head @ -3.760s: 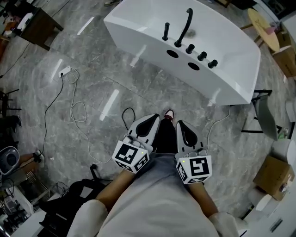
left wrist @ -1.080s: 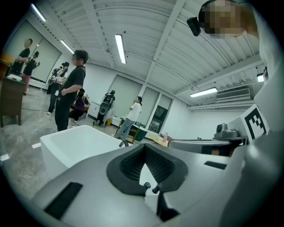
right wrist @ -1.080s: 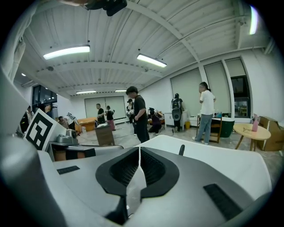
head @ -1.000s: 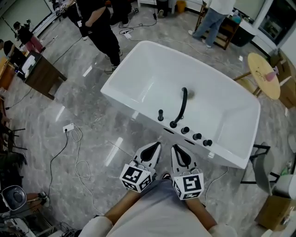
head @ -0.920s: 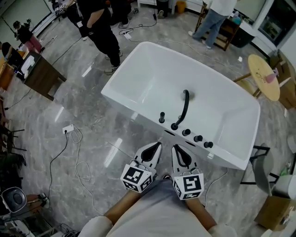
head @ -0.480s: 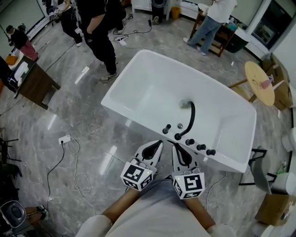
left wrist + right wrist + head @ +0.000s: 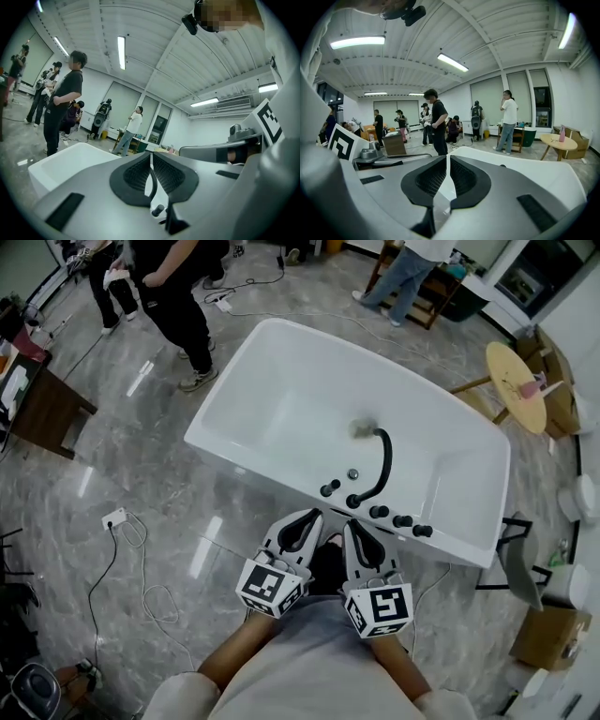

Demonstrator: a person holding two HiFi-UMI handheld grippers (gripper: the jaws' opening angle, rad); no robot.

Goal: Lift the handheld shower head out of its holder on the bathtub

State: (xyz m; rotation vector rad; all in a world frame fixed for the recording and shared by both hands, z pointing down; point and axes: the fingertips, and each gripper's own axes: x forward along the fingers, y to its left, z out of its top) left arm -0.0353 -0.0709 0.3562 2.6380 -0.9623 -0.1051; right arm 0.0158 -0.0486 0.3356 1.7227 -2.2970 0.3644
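Note:
A white bathtub (image 7: 281,418) fills the middle of the head view. Black fittings stand on its near rim: a short upright handheld shower head (image 7: 330,488) at the left, a tall curved spout (image 7: 380,465), then three knobs (image 7: 403,520). My left gripper (image 7: 309,519) and right gripper (image 7: 354,529) sit side by side just short of that rim, both shut with nothing between them. In the left gripper view the shut jaws (image 7: 150,164) cover most of the tub, and a black fitting (image 7: 158,210) shows below them. In the right gripper view the shut jaws (image 7: 447,161) point over the tub (image 7: 525,173).
People stand beyond the tub at the back left (image 7: 178,296) and back right (image 7: 403,268). A round wooden table (image 7: 518,381) is at the right and a brown desk (image 7: 37,409) at the left. A power strip with cable (image 7: 112,518) lies on the floor; a cardboard box (image 7: 548,638) sits lower right.
Both grippers have moved forward together toward the tub's near rim, and the black fittings now lie just ahead of their tips. Both stay shut.

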